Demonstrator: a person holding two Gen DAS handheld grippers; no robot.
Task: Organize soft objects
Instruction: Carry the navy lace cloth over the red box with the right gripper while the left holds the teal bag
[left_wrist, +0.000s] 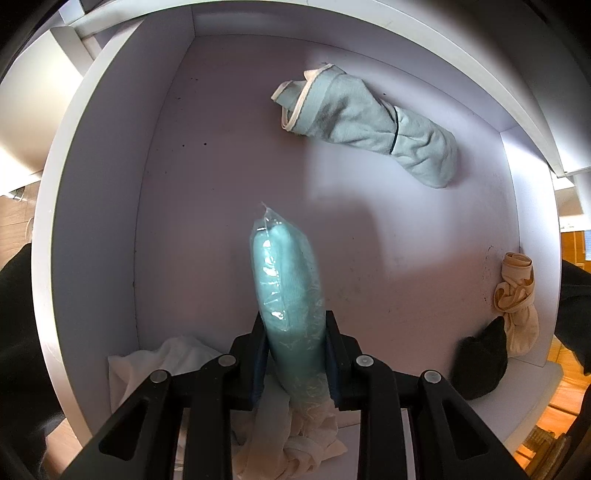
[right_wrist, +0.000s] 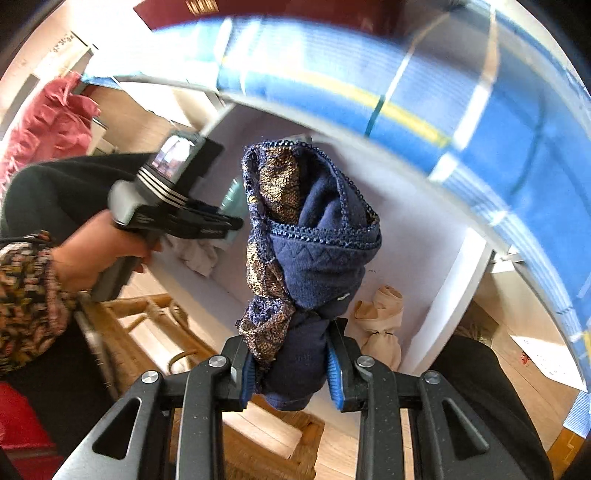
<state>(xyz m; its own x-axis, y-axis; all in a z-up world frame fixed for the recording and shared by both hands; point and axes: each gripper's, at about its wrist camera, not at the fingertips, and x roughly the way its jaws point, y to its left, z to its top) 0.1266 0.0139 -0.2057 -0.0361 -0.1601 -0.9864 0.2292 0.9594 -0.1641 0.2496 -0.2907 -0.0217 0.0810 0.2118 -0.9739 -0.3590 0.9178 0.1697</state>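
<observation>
Left gripper (left_wrist: 295, 354): jaws clamped on plastic-wrapped teal roll (left_wrist: 286, 291), lower centre of frame, over white compartment (left_wrist: 92, 192).
Right gripper (right_wrist: 291, 365): jaws clamped on navy-gold bundle (right_wrist: 306, 236), frame centre.
Risk: slick wrap slips from pads; both bundles converge, may collide at compartment opening.

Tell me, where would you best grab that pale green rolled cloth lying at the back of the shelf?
Grip the pale green rolled cloth around its middle, near the dark band that cinches it, coming from the open shelf front. There the roll is narrow and firm; the loose trimmed end would probably slip or unroll.
</observation>
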